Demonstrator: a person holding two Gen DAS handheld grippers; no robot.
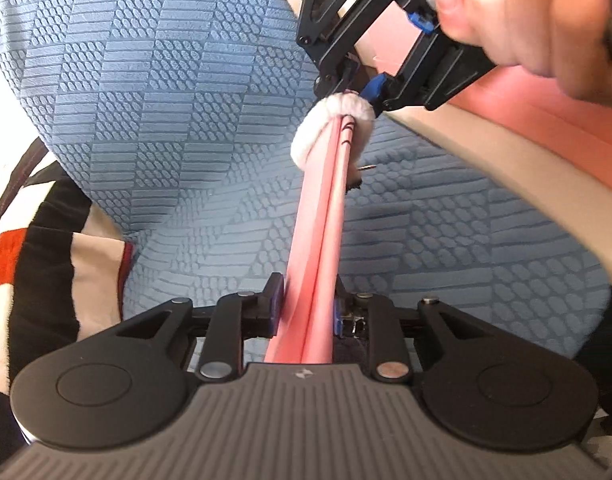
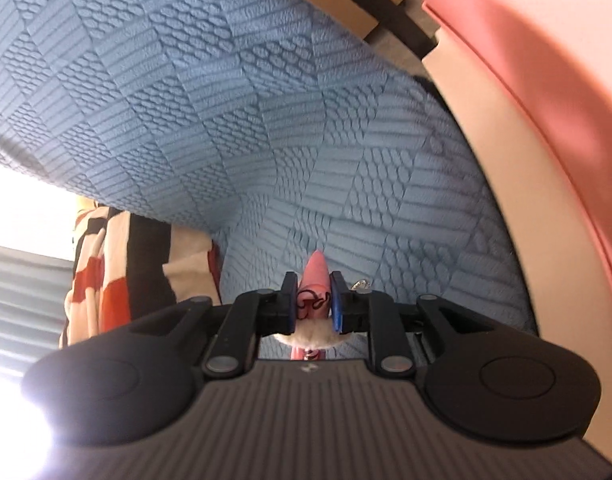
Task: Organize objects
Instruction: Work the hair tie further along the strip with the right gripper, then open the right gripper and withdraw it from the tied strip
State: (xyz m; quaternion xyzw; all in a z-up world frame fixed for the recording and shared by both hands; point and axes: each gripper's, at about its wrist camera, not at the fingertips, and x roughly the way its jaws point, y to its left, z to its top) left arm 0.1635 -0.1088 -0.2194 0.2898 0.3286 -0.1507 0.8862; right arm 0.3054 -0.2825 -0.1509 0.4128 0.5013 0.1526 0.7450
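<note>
A home — blue textured bedspread, striped blanket.

I see a blue bedspread, matt cloth w/ raised embossed pattern. Pink strap: smooth, slight sheen, w/ fluffy white trim. Left gripper: matt black plastic, metal rivets. Striped blanket looks fuzzy.

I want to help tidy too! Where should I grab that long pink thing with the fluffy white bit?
Probably grip the pink strip at its flat middle, pinching from both sides, as the left gripper does below. The fluffy white end is bulkier, and the right gripper already holds there.
</note>
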